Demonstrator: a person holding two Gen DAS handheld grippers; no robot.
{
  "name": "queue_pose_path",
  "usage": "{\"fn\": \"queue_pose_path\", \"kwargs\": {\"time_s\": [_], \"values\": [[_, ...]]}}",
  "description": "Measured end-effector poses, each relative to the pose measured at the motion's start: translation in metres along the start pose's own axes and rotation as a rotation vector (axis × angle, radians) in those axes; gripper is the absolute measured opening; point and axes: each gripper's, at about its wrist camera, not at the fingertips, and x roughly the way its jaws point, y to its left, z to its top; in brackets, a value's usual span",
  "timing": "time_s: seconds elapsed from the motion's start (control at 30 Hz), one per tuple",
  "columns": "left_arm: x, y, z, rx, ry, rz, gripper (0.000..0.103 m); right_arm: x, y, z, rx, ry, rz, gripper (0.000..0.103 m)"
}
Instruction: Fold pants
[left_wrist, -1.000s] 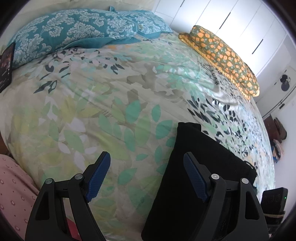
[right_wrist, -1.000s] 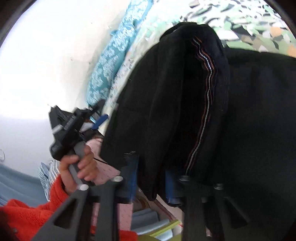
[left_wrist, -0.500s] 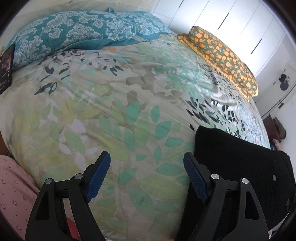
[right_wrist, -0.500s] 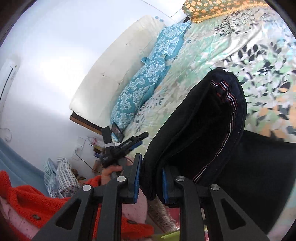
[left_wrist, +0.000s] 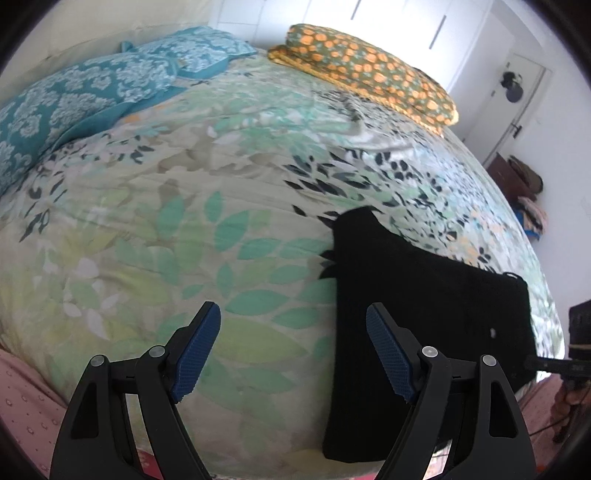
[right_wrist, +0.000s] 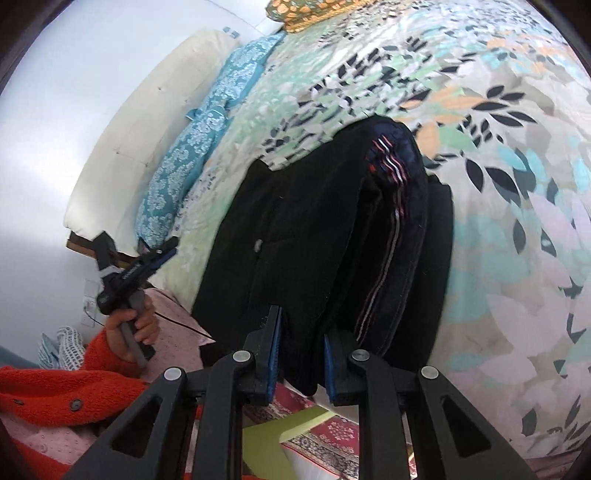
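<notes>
The black pants (left_wrist: 424, 295) lie folded in a flat rectangle on the leaf-print bedspread (left_wrist: 184, 192), near the bed's front right edge. My left gripper (left_wrist: 293, 350) is open and empty, just above the bedspread to the left of the pants; its right finger overlaps the pants' left edge. In the right wrist view my right gripper (right_wrist: 301, 354) is shut on the near edge of the pants (right_wrist: 314, 229), whose striped side seam (right_wrist: 388, 236) shows along the fold. The left gripper also shows at the left of the right wrist view (right_wrist: 170, 249), held in a hand.
Teal patterned pillows (left_wrist: 85, 92) lie at the head of the bed. A folded orange-dotted blanket (left_wrist: 369, 74) lies at the far side. A white headboard (right_wrist: 147, 129) stands behind the pillows. A patterned rug (right_wrist: 332, 435) lies below the bed edge.
The right gripper has brought the lifted pants down onto the bed as a flat folded rectangle. The left gripper stayed open and turned to the right.
</notes>
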Motion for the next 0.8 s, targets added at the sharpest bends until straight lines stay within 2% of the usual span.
{"fn": "queue_pose_path", "kwargs": {"time_s": [0.1, 0.17, 0.27, 0.3, 0.37, 0.43, 0.5, 0.6, 0.67, 0.7, 0.77, 0.8], "values": [[0.002, -0.029, -0.008, 0.11, 0.017, -0.033, 0.083, 0.012, -0.02, -0.008, 0.071, 0.0, 0.0, 0.02], [0.005, -0.047, -0.015, 0.187, 0.031, -0.047, 0.083, 0.01, -0.013, -0.006, 0.028, -0.005, -0.034, 0.021], [0.014, -0.07, -0.029, 0.314, 0.069, -0.044, 0.083, 0.003, -0.007, -0.002, 0.002, 0.018, -0.084, 0.031], [0.018, -0.076, -0.034, 0.358, 0.081, -0.031, 0.083, -0.003, -0.006, 0.001, 0.003, 0.024, -0.111, 0.039], [0.022, -0.085, -0.045, 0.43, 0.097, -0.006, 0.083, -0.02, 0.007, 0.009, -0.041, -0.002, -0.202, 0.039], [0.023, -0.088, -0.049, 0.46, 0.105, -0.013, 0.083, -0.037, 0.028, 0.023, -0.122, -0.053, -0.245, 0.039], [0.022, -0.091, -0.051, 0.476, 0.107, -0.025, 0.083, -0.045, 0.053, 0.042, -0.194, -0.098, -0.248, 0.039], [0.022, -0.095, -0.052, 0.495, 0.1, -0.015, 0.083, -0.038, 0.084, 0.066, -0.304, -0.164, -0.274, 0.039], [0.021, -0.094, -0.053, 0.495, 0.1, -0.015, 0.083, -0.021, 0.092, 0.08, -0.328, -0.193, -0.281, 0.039], [0.02, -0.093, -0.053, 0.491, 0.101, -0.016, 0.083, -0.007, 0.09, 0.086, -0.323, -0.185, -0.291, 0.039], [0.018, -0.091, -0.055, 0.485, 0.104, -0.018, 0.083, 0.021, 0.075, 0.091, -0.287, -0.115, -0.371, 0.039], [0.018, -0.09, -0.055, 0.483, 0.106, -0.018, 0.083, 0.036, 0.059, 0.091, -0.26, -0.07, -0.411, 0.035]]}}
